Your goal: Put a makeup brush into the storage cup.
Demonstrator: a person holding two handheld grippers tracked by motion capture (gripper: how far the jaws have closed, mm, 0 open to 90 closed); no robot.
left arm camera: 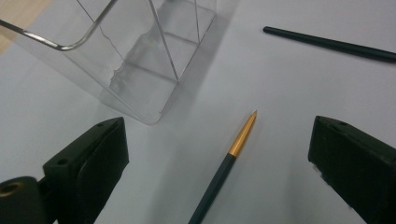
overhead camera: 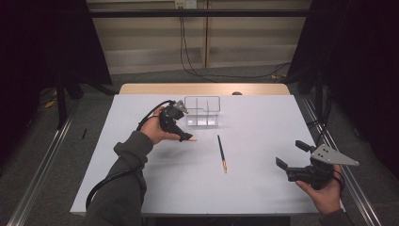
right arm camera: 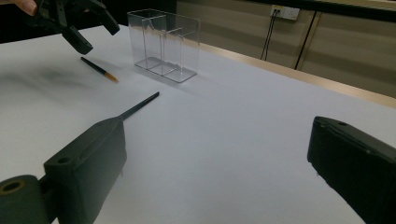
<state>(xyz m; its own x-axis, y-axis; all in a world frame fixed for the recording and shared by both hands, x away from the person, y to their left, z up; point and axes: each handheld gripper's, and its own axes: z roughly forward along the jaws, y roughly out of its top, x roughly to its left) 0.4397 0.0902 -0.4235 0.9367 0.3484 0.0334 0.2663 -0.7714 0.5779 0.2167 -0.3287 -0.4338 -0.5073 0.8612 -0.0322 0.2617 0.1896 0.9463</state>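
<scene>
Your left gripper (left arm camera: pixel 219 154) hangs wide open, holding nothing, over the dark gold-tipped pen (left arm camera: pixel 225 164), which lies between its jaws on the white table (left arm camera: pixel 280 84).

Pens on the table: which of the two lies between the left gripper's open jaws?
The pen with the gold tip beside the clear organizer; the other pen lies apart at mid-table.
</scene>
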